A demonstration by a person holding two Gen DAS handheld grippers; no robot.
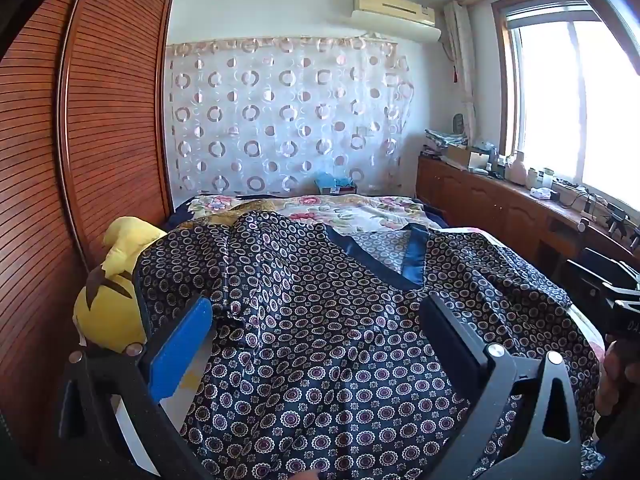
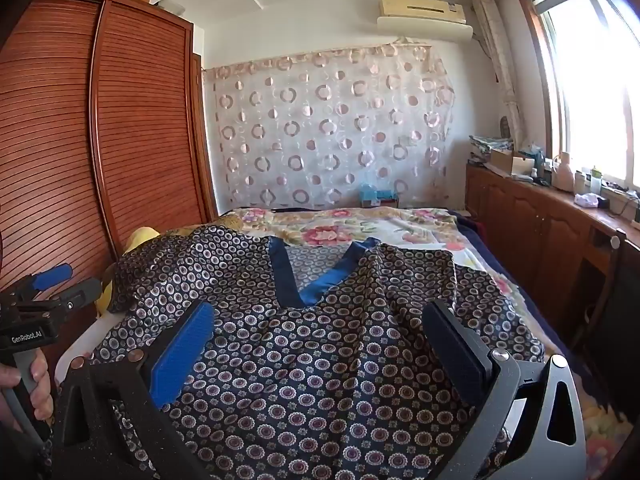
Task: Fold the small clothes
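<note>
The patterned top is spread unfolded on the bed, no fold is made, and both grippers' fingers are held wide apart, empty.

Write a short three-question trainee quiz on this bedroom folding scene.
1. True or false: the patterned garment is already folded into a neat square.
2. What colour is the trim along the garment's V neckline?
3. The yellow plush toy lies: A) by the window, B) between the garment and the wooden wardrobe, C) on the cabinet counter.

Key: 1 false, it lies spread out on the bed; 2 blue; 3 B.
</note>
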